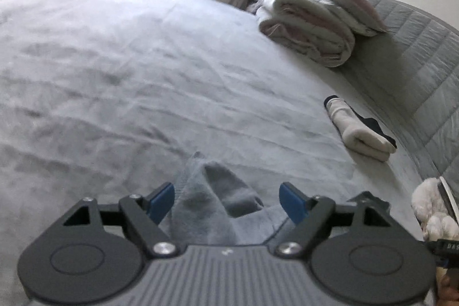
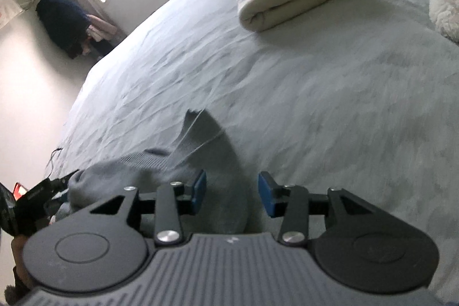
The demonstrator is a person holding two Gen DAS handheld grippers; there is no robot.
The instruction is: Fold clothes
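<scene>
Lying between both wide-open, empty claws, left gripper (image 1: 226, 198) and right gripper (image 2: 232, 192), is a grey garment (image 2: 212, 139).

Both wrist cams sit low and close over the bed (image 1: 120, 70), facing across it, sharing the grey garment (image 1: 218, 191) and folded cream bundle (image 2: 287, 2).

The right gripper (image 2: 232, 195) hangs over the bed (image 2: 330, 93) with its jaws apart, blue pads (image 2: 265, 198) facing each other. A grey garment (image 2: 200, 151) lies rumpled between and left of the jaws, one corner peaking up just ahead of them. Far ahead and to the right sits a folded cream garment (image 2: 287, 3) with dark cloth on top. At the far left, the other gripper (image 2: 37, 200) shows partly.
</scene>
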